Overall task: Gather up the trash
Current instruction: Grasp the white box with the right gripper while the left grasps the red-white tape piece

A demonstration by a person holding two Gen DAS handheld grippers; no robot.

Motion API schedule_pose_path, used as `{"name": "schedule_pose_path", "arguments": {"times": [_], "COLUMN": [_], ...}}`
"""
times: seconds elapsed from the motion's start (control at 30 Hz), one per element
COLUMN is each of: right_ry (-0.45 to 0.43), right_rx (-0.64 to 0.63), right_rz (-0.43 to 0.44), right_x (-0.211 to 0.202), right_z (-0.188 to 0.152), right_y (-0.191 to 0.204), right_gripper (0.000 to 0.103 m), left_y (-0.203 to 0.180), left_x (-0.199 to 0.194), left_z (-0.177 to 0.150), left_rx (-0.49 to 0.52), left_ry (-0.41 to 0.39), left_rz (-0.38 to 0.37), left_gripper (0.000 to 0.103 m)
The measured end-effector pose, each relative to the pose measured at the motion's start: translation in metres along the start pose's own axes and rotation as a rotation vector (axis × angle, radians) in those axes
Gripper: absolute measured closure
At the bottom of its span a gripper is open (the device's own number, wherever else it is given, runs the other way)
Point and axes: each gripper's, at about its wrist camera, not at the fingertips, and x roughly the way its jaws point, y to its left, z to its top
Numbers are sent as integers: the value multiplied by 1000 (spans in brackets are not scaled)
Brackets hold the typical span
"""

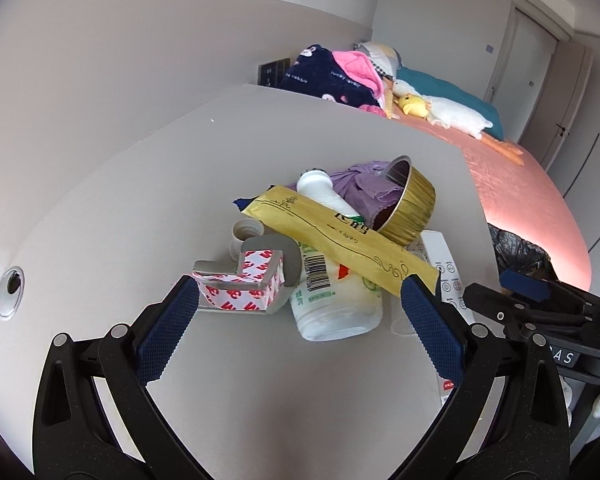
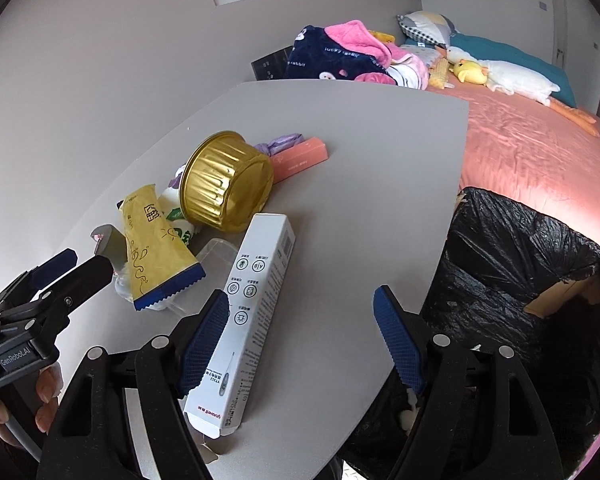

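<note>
On the grey table the trash lies in one heap: a gold foil cup, a yellow wrapper, a white bottle and a white box. I judge that the approach step is in hand, nothing is picked yet. Both the left gripper and the right gripper stand wide apart and hold nothing. Next, the right one should close on the box, then carry it to the black bin bag just beside the table
</note>
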Motion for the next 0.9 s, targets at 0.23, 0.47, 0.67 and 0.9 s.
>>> {"name": "schedule_pose_path", "arguments": {"times": [0.23, 0.47, 0.67, 0.9], "right_ry": [26, 14, -1, 15], "right_rx": [-5, -51, -61, -25], "right_rz": [1, -51, -41, 22], "right_x": [16, 25, 23, 19], "right_z": [1, -3, -5, -7], "right_y": [10, 16, 12, 4], "right_gripper": [30, 51, 75, 75], "left_y": [4, 12, 20, 24], "left_x": [5, 17, 24, 27], "left_z": [-3, -3, -2, -4], "left_rx": [6, -19, -48, -53], "left_ry": [9, 22, 15, -3], "left_rz": [25, 45, 58, 64], "left_gripper": [6, 8, 18, 23]}}
